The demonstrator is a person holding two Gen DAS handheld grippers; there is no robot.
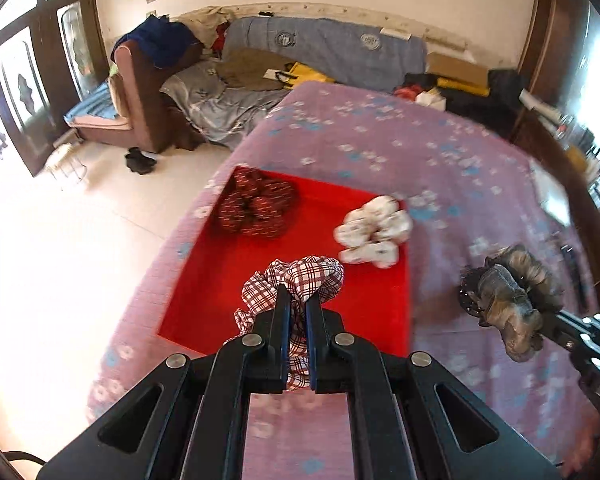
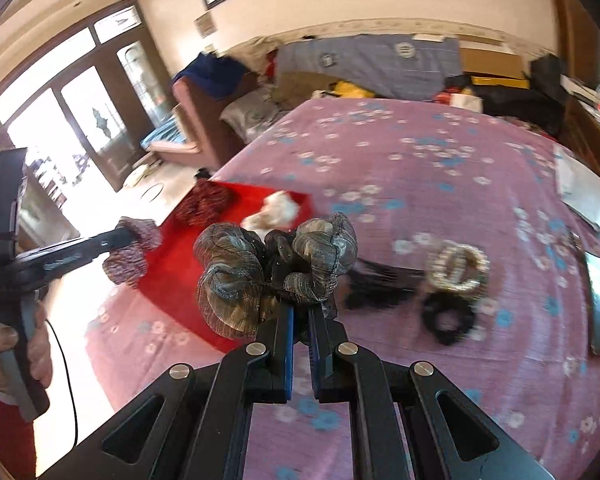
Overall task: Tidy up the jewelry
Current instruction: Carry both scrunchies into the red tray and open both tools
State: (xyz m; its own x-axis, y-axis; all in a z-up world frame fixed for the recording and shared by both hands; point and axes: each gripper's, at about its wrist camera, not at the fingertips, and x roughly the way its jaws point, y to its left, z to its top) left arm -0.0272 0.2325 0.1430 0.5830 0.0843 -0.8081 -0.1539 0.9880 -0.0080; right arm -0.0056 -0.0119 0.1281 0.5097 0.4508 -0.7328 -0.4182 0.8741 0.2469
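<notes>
2 scrunchies in the air, both bound for the red tray (image 1: pixel 204 280) on the bed (image 1: pixel 440 152).

From the left: the left hand-held gripper (image 1: pixel 296 300) is clamped on the plaid scrunchie (image 1: pixel 296 280) above the tray; I'd lower it beside the dark red scrunchie (image 1: pixel 256 210) and white scrunchie (image 1: pixel 374 234) before letting go. The right hand-held gripper (image 2: pixel 300 312), pinching the grey-brown scrunchie (image 2: pixel 236 276), hangs over the bedspread and should cross the tray's rim first.

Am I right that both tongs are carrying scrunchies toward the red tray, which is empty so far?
Not quite: the red tray is not empty. The left wrist view shows a dark red scrunchie and a white floral scrunchie already in it. The rest holds: the left tongs grip a plaid scrunchie, and the right tongs grip a grey-brown scrunchie.
</notes>
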